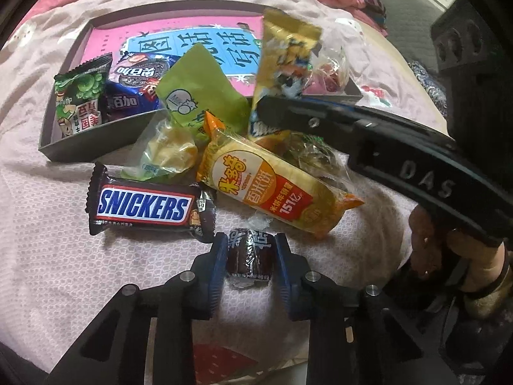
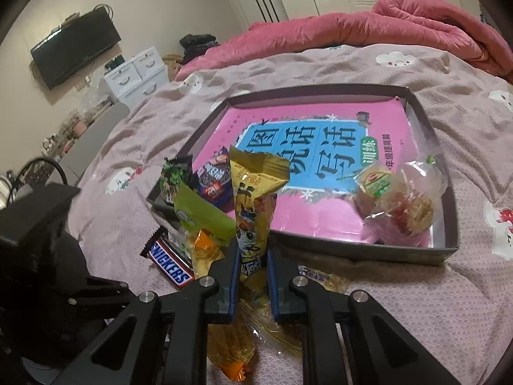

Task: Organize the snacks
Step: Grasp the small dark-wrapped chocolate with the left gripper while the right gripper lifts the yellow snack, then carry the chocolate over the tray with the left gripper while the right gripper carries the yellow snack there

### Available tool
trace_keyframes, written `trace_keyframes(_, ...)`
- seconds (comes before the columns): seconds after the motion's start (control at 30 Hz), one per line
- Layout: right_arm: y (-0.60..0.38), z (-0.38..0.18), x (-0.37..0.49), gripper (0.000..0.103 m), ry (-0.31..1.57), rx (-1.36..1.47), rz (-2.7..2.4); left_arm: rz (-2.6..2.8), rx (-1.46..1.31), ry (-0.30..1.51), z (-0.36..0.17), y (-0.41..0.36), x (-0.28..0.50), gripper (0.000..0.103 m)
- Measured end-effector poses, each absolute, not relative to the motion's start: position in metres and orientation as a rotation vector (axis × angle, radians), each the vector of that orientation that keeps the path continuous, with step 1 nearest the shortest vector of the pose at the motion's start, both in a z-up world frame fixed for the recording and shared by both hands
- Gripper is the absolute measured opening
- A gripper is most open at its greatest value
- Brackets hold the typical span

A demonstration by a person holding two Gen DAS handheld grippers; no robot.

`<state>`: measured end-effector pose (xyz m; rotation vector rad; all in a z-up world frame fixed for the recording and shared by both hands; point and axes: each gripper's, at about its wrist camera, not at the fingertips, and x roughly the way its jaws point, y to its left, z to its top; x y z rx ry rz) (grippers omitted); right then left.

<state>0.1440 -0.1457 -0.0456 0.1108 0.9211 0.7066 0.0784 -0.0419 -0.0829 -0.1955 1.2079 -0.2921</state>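
A small dark brown wrapped candy (image 1: pixel 250 256) lies on the pink bedspread, and my left gripper (image 1: pixel 251 240) is shut on it, with a blue pad pressing on each side. My right gripper (image 2: pixel 253 250) is shut on the lower end of a tall yellow snack packet (image 2: pixel 253 199), held upright at the near rim of the dark grey tray (image 2: pixel 352 247). In the left wrist view that yellow packet (image 1: pixel 285 61) stands above the pile. A pink and blue book lines the tray.
Loose on the bed lie a Snickers bar (image 1: pixel 144 207), an orange rice-cracker pack (image 1: pixel 272 186), a green packet (image 1: pixel 198 93) and a clear-wrapped pastry (image 1: pixel 170 154). The tray holds a green pea packet (image 1: pixel 80 99), a blue cookie packet (image 1: pixel 138 80) and a clear bag of sweets (image 2: pixel 394 202). A pink quilt (image 2: pixel 400 22) lies behind.
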Motion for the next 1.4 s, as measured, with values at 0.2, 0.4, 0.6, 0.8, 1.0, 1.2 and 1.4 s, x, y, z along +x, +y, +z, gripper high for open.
trace_keyframes(0.2,-0.154,-0.034,0.140,0.015,0.879,0.139,0.708,-0.287,-0.196,1.190,-0.079,-0.038,0.075,0.030)
trace_keyframes(0.4,-0.156,-0.025,0.138,0.015,0.842,0.146,0.708,-0.261,-0.193,1.157,-0.068,-0.031,0.073,0.030)
trace_keyframes(0.6,-0.163,-0.017,0.137,0.015,0.804,0.165,0.698,-0.248,-0.199,1.125,-0.058,-0.024,0.069,0.030)
trace_keyframes(0.8,-0.167,-0.010,0.134,0.015,0.770,0.174,0.690,-0.235,-0.199,1.077,-0.045,-0.021,0.069,0.030)
trace_keyframes(1.0,-0.172,-0.002,0.132,0.015,0.735,0.188,0.694,-0.212,-0.202,1.016,-0.029,-0.018,0.058,0.030)
trace_keyframes(1.2,-0.173,0.002,0.130,0.015,0.715,0.191,0.696,-0.194,-0.210,0.976,-0.017,-0.009,0.048,0.030)
trace_keyframes(1.4,-0.175,0.006,0.127,0.015,0.693,0.188,0.693,-0.168,-0.210,0.938,-0.009,-0.004,0.056,0.030)
